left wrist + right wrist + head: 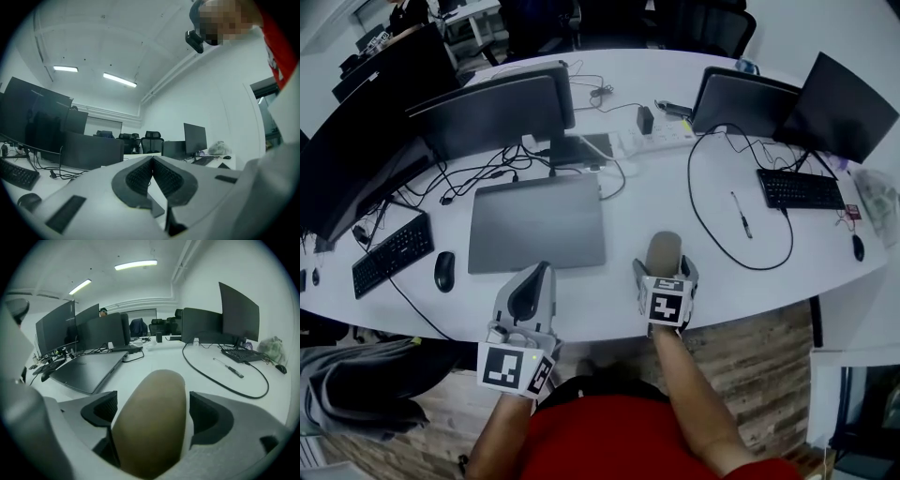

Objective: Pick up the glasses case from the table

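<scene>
The glasses case is a tan, rounded oblong lying on the white table close to its near edge. My right gripper is tilted down over it, with one jaw on each side. In the right gripper view the glasses case fills the space between the dark pads, and a thin strip of table shows beside it, so the right gripper is open. My left gripper hovers to the left of the case, pointing level. The left gripper is shut and holds nothing.
A closed grey laptop lies just beyond the grippers. Left of it are a black mouse and a keyboard. A looped black cable and a pen lie to the right. Monitors line the back.
</scene>
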The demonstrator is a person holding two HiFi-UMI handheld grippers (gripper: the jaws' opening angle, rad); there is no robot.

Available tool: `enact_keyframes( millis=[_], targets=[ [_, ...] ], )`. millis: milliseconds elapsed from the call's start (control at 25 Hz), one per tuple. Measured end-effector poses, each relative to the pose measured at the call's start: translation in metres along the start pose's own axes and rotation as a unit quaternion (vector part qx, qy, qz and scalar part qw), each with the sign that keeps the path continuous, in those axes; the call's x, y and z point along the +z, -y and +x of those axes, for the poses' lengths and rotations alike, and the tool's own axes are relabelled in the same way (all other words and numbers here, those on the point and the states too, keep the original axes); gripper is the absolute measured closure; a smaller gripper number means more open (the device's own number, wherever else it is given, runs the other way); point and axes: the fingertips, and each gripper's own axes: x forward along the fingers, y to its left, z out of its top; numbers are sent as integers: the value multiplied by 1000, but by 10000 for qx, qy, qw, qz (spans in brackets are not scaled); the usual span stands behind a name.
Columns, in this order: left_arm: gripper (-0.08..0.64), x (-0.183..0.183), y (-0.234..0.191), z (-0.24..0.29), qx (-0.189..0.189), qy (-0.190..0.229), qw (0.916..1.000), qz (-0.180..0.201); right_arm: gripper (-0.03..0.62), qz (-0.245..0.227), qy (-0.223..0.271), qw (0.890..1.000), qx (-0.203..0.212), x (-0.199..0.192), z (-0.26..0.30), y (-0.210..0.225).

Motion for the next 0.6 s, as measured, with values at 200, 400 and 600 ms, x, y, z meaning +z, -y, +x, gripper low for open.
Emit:
enact_keyframes(
  millis=[200, 400, 600],
  targets=[
    [549, -3, -8, 6, -85, -38, 10000, -10, 117, 83, -299, 9995, -75, -7, 14, -1],
    [549, -7, -12, 10, -147, -57, 9998, -78, 126, 71, -436, 9990, -89, -7, 17, -4],
    [549, -11, -15, 10, -167, -67, 9997, -151, 136, 127, -467, 9988, -49, -8, 18, -3]
  ],
)
